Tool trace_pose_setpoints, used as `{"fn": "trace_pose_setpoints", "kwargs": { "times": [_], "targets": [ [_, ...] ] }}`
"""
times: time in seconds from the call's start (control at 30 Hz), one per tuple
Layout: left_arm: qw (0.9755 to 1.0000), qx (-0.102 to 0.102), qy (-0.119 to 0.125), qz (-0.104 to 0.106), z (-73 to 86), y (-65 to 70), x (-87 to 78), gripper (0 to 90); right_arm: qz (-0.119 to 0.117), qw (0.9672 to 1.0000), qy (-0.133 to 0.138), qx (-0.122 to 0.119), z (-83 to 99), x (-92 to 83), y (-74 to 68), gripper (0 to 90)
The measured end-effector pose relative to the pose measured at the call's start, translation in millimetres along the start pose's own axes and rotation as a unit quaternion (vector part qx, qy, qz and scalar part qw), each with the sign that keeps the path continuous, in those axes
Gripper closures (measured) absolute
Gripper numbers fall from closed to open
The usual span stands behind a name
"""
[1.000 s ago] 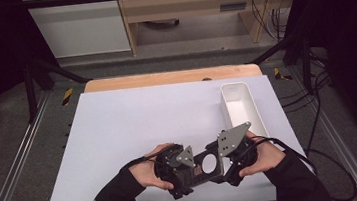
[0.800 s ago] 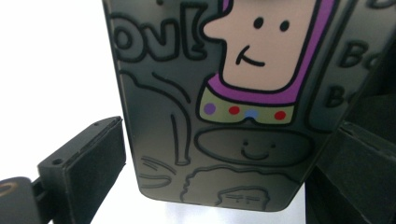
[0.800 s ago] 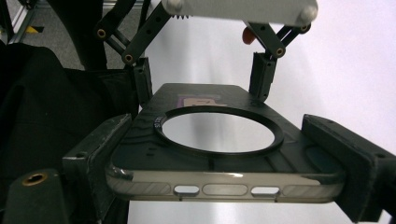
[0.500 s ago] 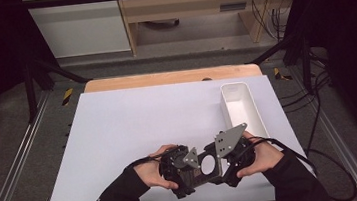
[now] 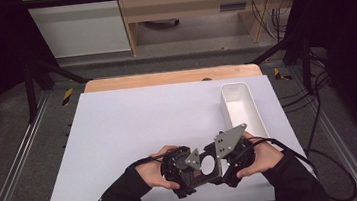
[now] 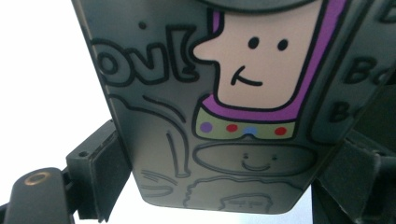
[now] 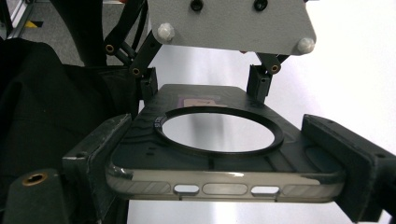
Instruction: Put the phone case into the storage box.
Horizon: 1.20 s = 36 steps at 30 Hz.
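Observation:
A dark, see-through phone case (image 5: 215,173) with a round ring on its back hangs flat over the table's front edge, between my two grippers. My left gripper (image 5: 194,173) comes in from the left. Its jaws have just been closing, with the case between them. In the left gripper view both pads sit against the side edges of the case (image 6: 224,107), which bears a cartoon drawing. My right gripper (image 5: 222,169) comes in from the right and is shut on the case's port end (image 7: 219,189). The left gripper's fingers (image 7: 259,84) flank the far end.
A long white tray (image 5: 228,109) stands at the right of the white table top (image 5: 134,130). A wooden strip runs along the back edge. Cables trail over the front right corner. Metal rails flank both sides.

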<state>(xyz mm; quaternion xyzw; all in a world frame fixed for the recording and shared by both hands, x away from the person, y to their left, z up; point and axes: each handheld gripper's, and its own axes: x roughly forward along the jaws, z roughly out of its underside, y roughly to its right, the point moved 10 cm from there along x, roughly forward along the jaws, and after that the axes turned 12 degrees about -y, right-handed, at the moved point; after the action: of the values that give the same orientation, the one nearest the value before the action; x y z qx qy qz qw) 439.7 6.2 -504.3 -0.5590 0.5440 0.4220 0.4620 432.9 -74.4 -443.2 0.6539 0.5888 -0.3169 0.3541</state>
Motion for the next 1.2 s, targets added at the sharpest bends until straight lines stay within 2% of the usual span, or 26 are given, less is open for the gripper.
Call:
{"fn": "trace_pose_setpoints", "kwargs": {
  "times": [0.23,0.53,0.73,0.87,1.0,1.2],
  "targets": [
    [1.0000,0.002,-0.003,0.000,0.3,-0.8,0.1,11.6,-0.001,1.0000,0.000,0.007,0.1,0.6,0.8,11.9],
    [0.9998,0.001,0.015,-0.010,-1.5,-2.0,-2.4,11.8,0.005,0.9999,0.006,0.010,-0.9,-3.0,1.5,11.5],
    [0.9995,-0.009,0.028,-0.010,-2.0,-2.2,-1.7,11.8,0.007,0.9998,0.012,0.016,-2.2,-2.8,2.7,9.6],
    [0.9991,-0.015,0.039,-0.007,-1.9,-3.0,-3.9,11.7,0.022,0.9993,0.023,0.019,-3.8,-5.1,5.8,5.0],
    [0.9985,-0.017,0.050,-0.014,-1.9,-4.3,-6.3,11.7,0.032,0.9981,0.048,0.024,-8.1,-11.7,7.7,2.0],
    [0.9976,-0.023,0.064,-0.009,1.1,-4.1,-9.1,11.7,0.045,0.9958,0.074,0.031,-8.3,-22.6,9.3,1.6]
  ]
}}
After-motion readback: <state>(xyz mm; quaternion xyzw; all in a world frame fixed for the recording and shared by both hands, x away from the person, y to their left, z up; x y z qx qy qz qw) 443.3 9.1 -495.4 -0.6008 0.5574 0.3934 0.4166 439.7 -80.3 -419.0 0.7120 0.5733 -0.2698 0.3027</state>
